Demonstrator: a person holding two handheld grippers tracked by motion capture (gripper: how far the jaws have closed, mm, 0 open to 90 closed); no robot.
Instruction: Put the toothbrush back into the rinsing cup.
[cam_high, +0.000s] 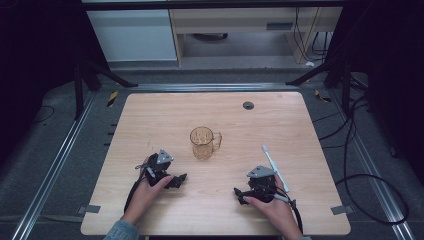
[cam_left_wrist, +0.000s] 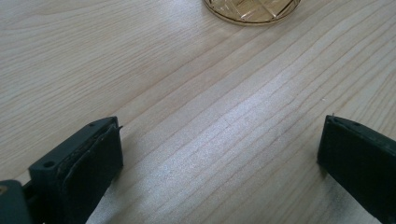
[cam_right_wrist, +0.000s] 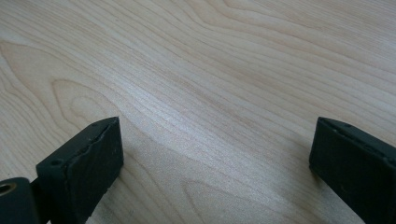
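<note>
Overhead, wooden desk (cam_high: 150, 115) carries amber glass mug (cam_high: 204, 142) at centre, white brush-like stick (cam_high: 274, 163) lying right. Left claw (cam_high: 181, 178) released, empty, aimed toward mug. Right claw (cam_high: 239, 194) released, empty, stick just beside. Nothing grasped yet; work seemingly unstarted.

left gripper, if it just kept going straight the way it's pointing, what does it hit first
Most likely the amber glass mug. Its base sits straight ahead of the open left gripper, slightly off centre, with bare table between them. In the high view the mug stands up and right of that gripper.
</note>
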